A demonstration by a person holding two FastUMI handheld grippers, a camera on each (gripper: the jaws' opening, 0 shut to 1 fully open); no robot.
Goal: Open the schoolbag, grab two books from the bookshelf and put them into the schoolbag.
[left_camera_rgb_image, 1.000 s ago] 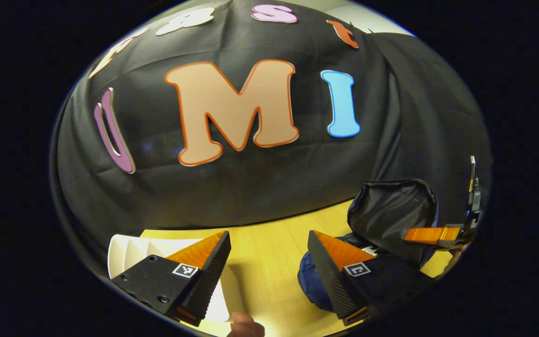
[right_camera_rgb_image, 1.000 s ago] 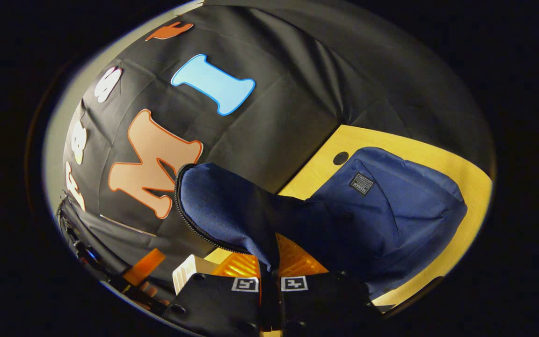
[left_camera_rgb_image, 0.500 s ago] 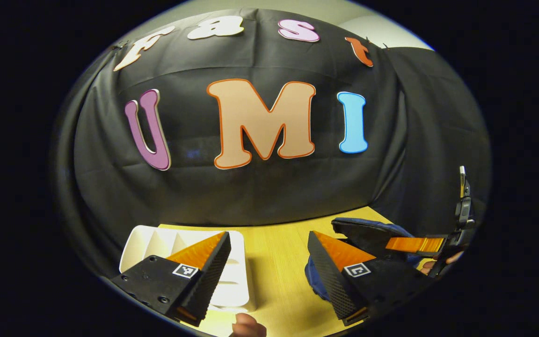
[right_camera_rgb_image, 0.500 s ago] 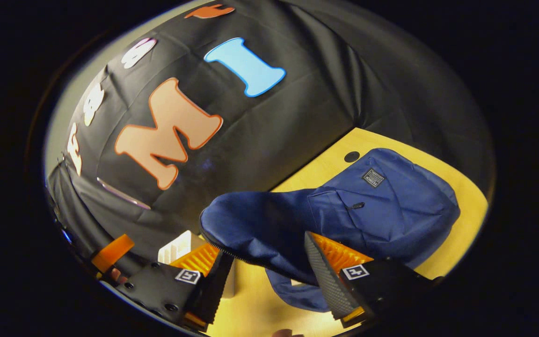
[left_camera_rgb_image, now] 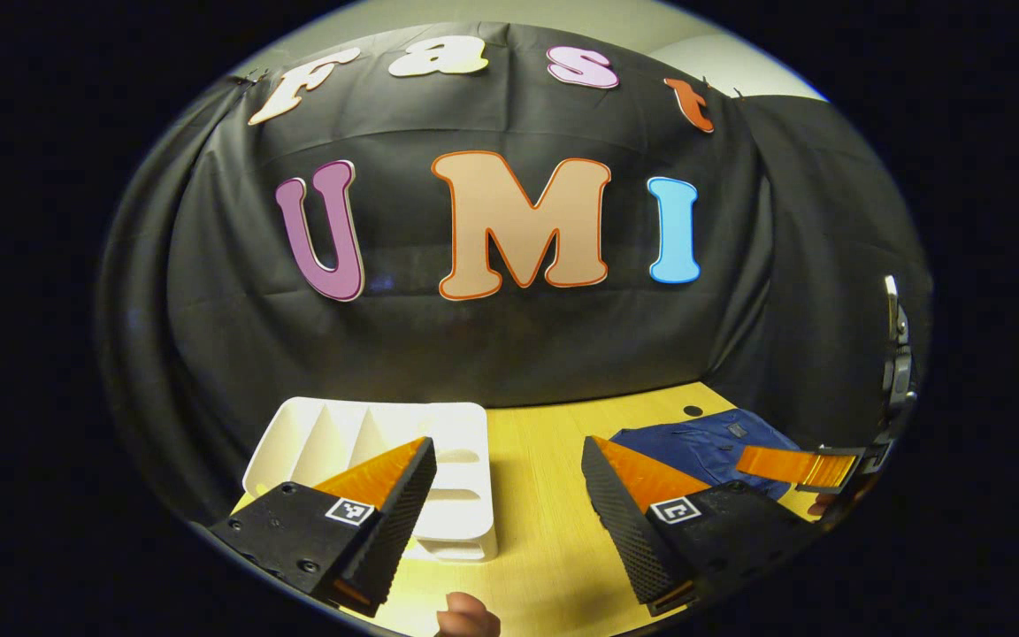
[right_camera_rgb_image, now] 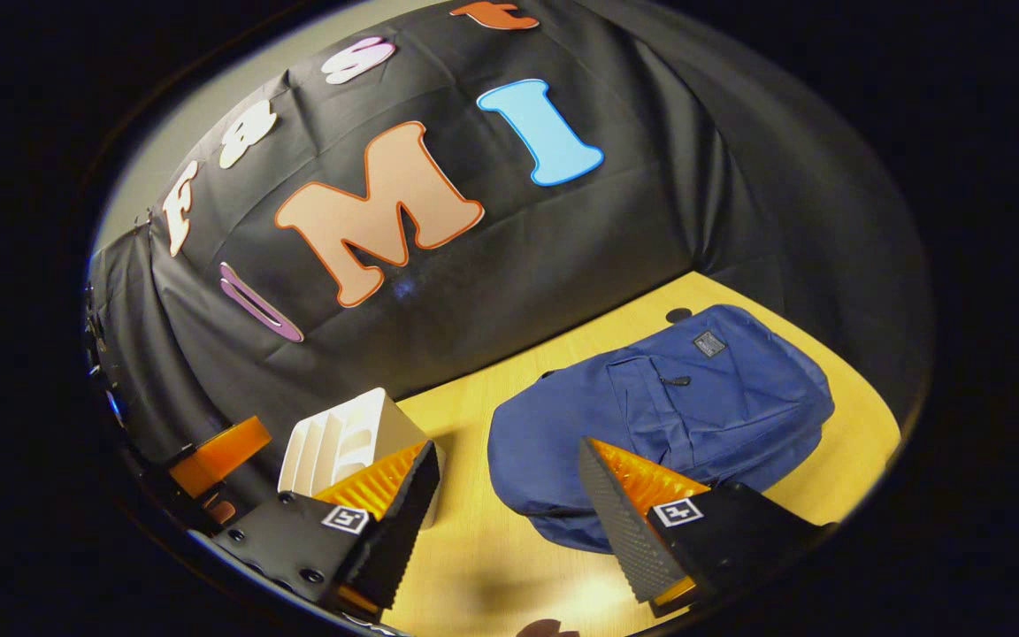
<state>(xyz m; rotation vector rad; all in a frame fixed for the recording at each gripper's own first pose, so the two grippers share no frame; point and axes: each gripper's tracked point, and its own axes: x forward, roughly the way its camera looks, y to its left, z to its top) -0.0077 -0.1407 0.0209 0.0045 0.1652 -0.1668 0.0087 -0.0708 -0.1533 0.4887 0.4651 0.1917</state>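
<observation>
Navy schoolbag (right_camera_rgb_image: 686, 398) lying flat on the yellow wooden table (right_camera_rgb_image: 492, 566), front pocket and small label patch uppermost, flap down over the opening. Positioned ahead of and partly behind the right-hand finger of the right gripper (right_camera_rgb_image: 505, 495); in the left gripper view seen at the far right (left_camera_rgb_image: 704, 438), beyond the left gripper (left_camera_rgb_image: 509, 495). Right gripper: fingers spread wide, nothing between them, held above the table near the bag's closest edge. Left gripper: fingers likewise wide apart, holding nothing, hovering over bare tabletop between bag and bookshelf. White divided bookshelf (left_camera_rgb_image: 439, 442) resting on the table left of the bag, slots appearing empty of books; same rack visible in the right gripper view (right_camera_rgb_image: 341, 433). Fingertip of a person's hand (left_camera_rgb_image: 465, 615) at the bottom edge.
</observation>
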